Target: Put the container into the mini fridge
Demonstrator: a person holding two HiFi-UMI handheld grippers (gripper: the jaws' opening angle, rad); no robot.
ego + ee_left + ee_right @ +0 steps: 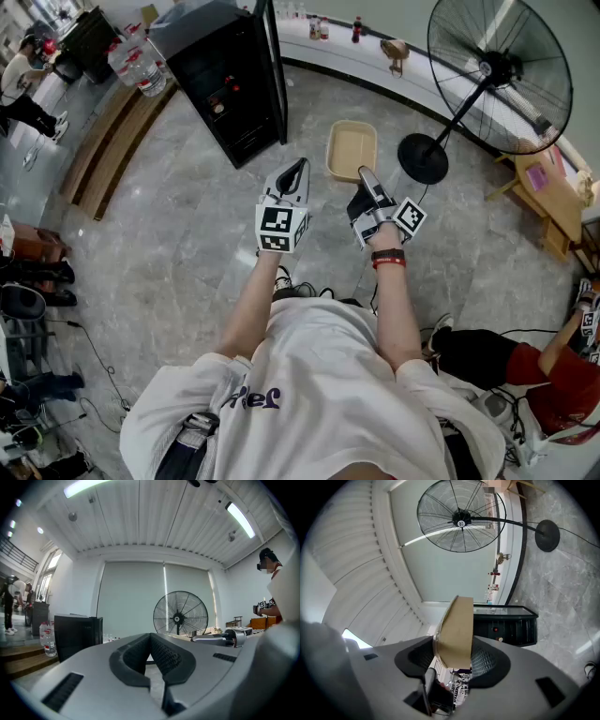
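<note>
A tan rectangular container (351,149) hangs above the floor, gripped at its near edge by my right gripper (364,178). In the right gripper view the container (456,632) stands edge-on between the two dark pads, which press on it. The black mini fridge (225,80) stands on the floor ahead and to the left, its door (278,70) swung open; the same fridge (506,624) shows past the container in the right gripper view. My left gripper (292,176) is beside the right one, jaws shut and empty, and the fridge (77,634) lies to its left.
A large black pedestal fan (497,80) stands on the floor at the right, its round base (423,157) close to the container. A low ledge with bottles (319,26) runs behind. A wooden step (103,150) lies left of the fridge. A person in red (553,370) sits at the right.
</note>
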